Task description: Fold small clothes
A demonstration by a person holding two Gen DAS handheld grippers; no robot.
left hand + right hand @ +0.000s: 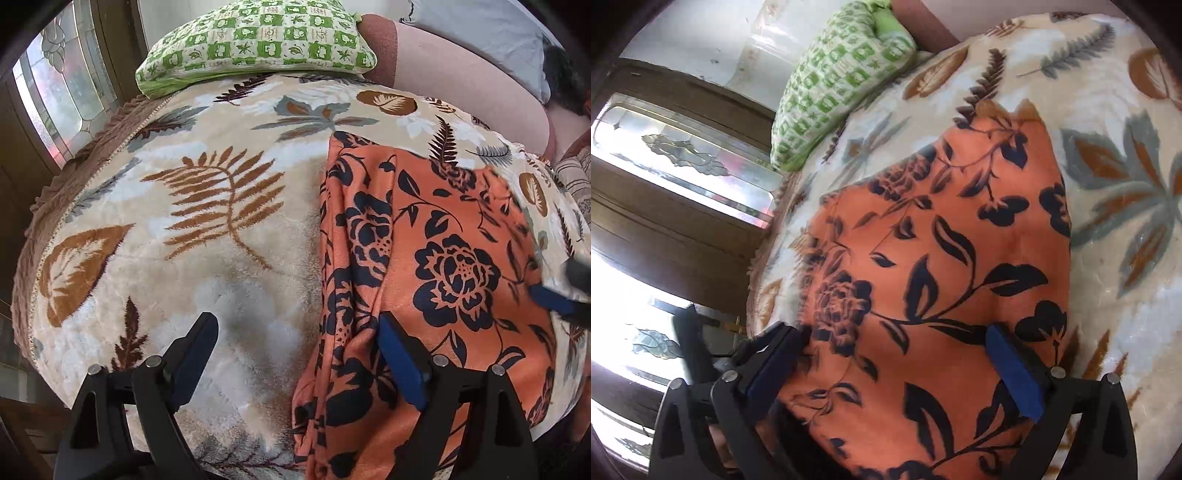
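Left tongs point(297, 334) apart, right tongs point(892, 341) apart; both over orange floral garment point(424, 258) on leaf-print blanket point(184, 229).

The orange garment point(424, 266) with a dark navy flower and leaf print lies spread on the bed, mostly flat, with some bunched folds along its left edge.

Daylight thru the window point(683, 162), blown out w/ glare at left of right-wrist view. Blanket point(221, 258) evenly lit, soft shadows only. Strong fisheye bend + dark corners in both. Right gripper point(561, 291) motion-blurred at left-wrist frame edge.
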